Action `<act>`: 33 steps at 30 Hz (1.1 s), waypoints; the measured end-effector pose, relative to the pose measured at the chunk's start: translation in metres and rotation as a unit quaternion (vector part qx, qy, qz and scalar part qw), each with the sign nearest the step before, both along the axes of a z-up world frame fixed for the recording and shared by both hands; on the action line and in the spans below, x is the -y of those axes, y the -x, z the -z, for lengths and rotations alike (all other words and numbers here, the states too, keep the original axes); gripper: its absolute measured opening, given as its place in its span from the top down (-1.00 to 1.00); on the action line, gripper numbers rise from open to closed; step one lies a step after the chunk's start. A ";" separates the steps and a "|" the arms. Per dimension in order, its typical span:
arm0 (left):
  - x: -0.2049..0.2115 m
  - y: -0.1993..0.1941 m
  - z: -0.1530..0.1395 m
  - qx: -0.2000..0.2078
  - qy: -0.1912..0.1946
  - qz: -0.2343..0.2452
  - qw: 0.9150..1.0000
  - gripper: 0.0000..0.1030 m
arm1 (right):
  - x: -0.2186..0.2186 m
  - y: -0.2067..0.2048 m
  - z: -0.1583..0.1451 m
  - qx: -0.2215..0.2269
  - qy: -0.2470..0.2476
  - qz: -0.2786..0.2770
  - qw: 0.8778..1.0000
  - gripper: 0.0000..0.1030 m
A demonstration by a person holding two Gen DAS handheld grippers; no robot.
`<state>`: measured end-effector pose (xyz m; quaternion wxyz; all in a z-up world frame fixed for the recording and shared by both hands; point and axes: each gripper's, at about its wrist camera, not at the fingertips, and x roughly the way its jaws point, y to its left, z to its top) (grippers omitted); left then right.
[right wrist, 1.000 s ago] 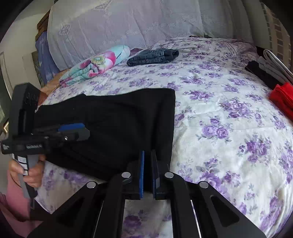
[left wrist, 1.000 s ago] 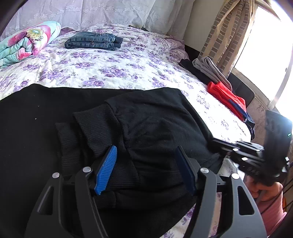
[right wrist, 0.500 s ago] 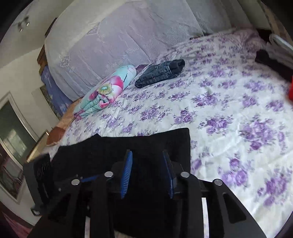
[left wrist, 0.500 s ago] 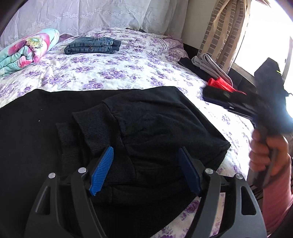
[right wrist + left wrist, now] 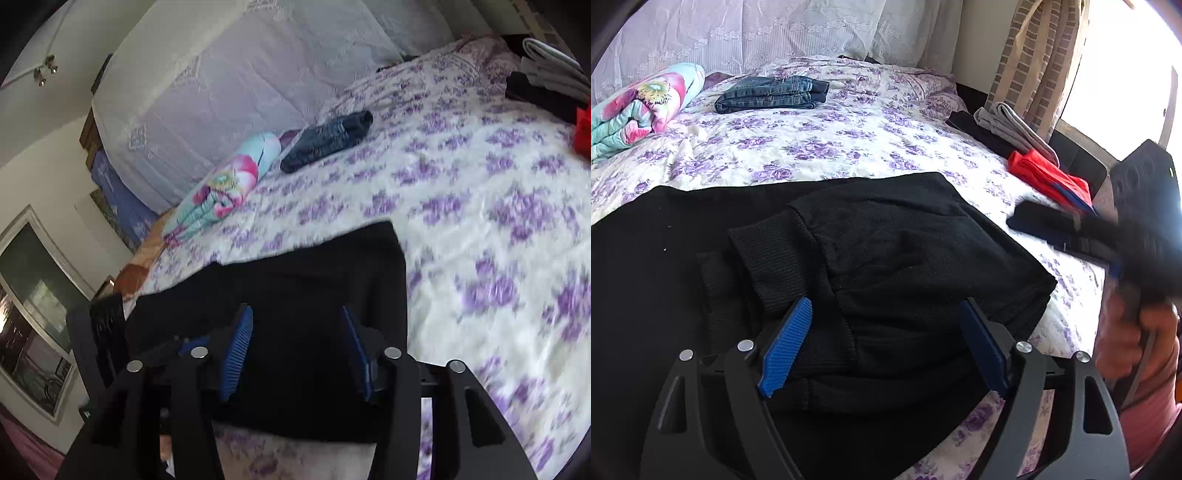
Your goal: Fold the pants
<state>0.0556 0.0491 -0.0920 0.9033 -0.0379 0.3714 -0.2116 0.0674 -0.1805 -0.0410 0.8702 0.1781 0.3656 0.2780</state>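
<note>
Landmark: pants (image 5: 886, 258). We see them folded on the bed (image 5: 849, 147) at its near edge, cuffs on top. Behind them, near the headboard (image 5: 775, 29): jeans (image 5: 772, 94), with a rolled blanket (image 5: 639, 107) left of those. Right of the pants, along the bed's edge: a stack of clothes (image 5: 1034, 155). Left gripper (image 5: 886, 332) sits over the pants' near part, right gripper (image 5: 295, 332) over their right end, nothing between either's jaws.

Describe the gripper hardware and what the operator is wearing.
Both units match: the left gripper and right gripper have matte black cut-out frames, silver pivot pins and ribbed blue pads on the jaws. No cables visible. The right one has a black handle. The person wears a pink sleeve.
</note>
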 end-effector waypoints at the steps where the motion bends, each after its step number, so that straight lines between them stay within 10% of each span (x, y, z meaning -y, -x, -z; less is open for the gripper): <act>1: 0.000 0.000 0.000 0.000 0.000 0.000 1.000 -0.54 | -0.001 0.003 0.017 -0.019 0.018 0.003 1.000 0.01; 11: 0.002 0.003 0.000 0.008 -0.014 -0.002 1.000 -0.57 | 0.008 0.043 0.033 0.079 0.055 0.013 0.995 0.03; 16: -0.024 0.021 -0.021 0.015 0.060 -0.019 0.998 -0.79 | 0.007 0.044 0.032 0.085 0.041 0.011 0.995 -0.09; 21: -0.089 0.061 -0.058 0.056 0.048 -0.118 0.990 -0.83 | -0.001 0.044 0.029 0.087 0.054 0.006 0.995 -0.31; 29: -0.249 0.118 -0.064 0.001 -0.010 -0.398 0.917 -0.86 | -0.045 0.050 0.009 0.103 0.183 0.008 0.978 -0.55; 33: -0.307 0.139 -0.050 -0.028 -0.019 -0.473 0.881 -0.86 | -0.095 0.074 -0.029 0.165 0.151 -0.065 0.973 -0.55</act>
